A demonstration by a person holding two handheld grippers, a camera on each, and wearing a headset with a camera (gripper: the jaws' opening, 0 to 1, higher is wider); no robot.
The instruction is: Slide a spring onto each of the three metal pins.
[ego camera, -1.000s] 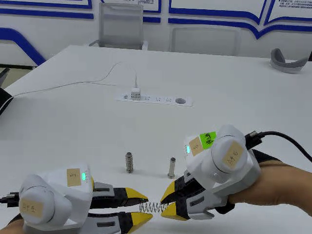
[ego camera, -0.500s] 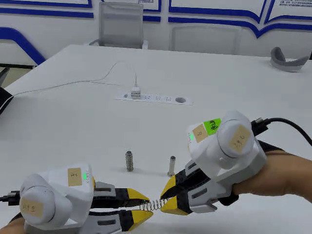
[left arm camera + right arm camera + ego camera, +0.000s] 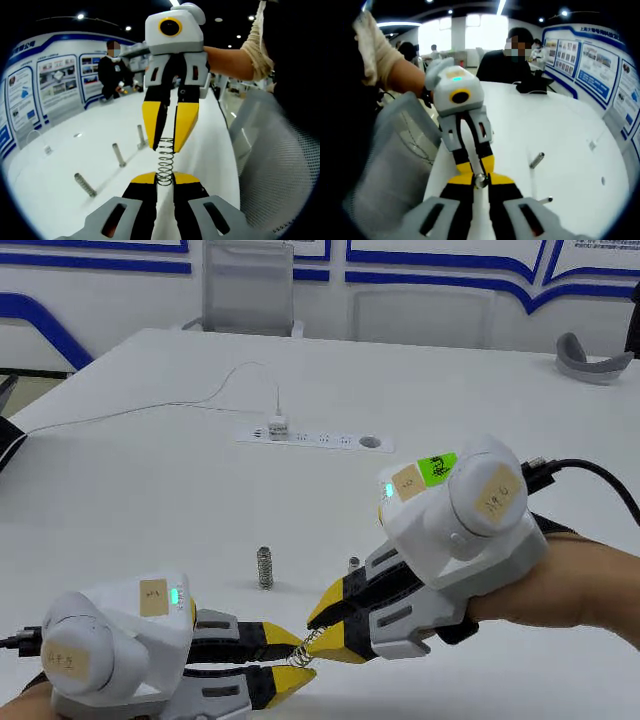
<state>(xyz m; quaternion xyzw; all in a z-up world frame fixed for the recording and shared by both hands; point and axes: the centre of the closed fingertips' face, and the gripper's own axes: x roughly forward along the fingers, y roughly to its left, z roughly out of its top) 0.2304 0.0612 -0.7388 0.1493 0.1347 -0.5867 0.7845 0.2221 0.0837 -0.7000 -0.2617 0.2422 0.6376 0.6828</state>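
Spring (image 3: 165, 162) in right gripper (image 3: 316, 638), near table edge (image 3: 230, 150)

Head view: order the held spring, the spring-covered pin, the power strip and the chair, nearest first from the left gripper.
1. Spring, at the left gripper's tips.
2. Spring-covered pin, just ahead.
3. Power strip, farther back.
4. Chair, behind the table.

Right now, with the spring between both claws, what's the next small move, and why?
Probably open the left claw and let go. It and the right claw both grip the same spring, one at each end, so neither can carry it off. Once it is freed, the right claw could take it to the bare pin.
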